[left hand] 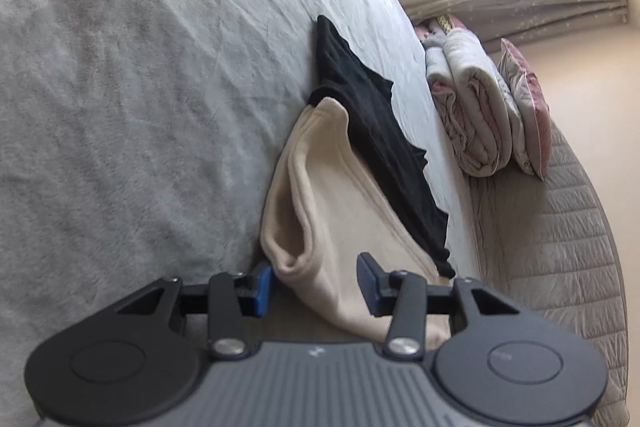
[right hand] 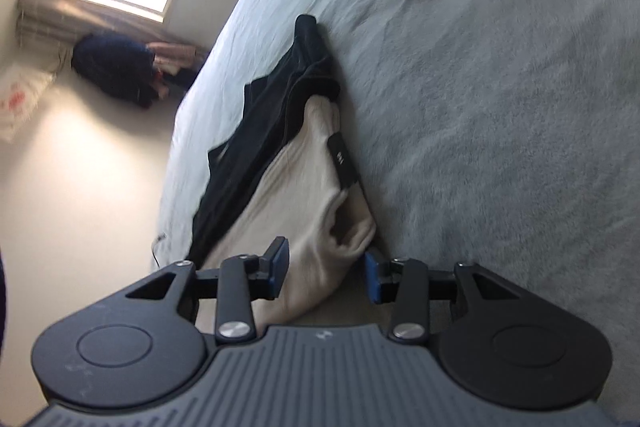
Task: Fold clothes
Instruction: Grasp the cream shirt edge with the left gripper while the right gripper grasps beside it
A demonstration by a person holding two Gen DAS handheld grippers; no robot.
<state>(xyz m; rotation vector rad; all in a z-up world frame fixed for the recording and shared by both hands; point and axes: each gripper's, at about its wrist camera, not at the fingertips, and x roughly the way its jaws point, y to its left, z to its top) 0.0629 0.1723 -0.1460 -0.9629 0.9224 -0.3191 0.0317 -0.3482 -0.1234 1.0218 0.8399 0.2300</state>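
The cream fleece garment (left hand: 340,211) lies on the grey bed (left hand: 140,87), overlapped by a black garment (left hand: 376,131). Left gripper (left hand: 316,285) and right gripper (right hand: 328,273) straddle its soft, light hem, jaws apart, seemingly not pinching; the thick rolled edge suits gripping.

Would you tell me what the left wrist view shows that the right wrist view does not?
Only the left wrist view shows the rolled quilts and pink-edged pillow beside the bed. Only the right wrist view shows a dark bundle on the floor under the window, and a black label on the cream garment. Both show the cream garment lying over the black garment on the grey bed cover, with cream fabric between each gripper's open jaws: left gripper, right gripper.
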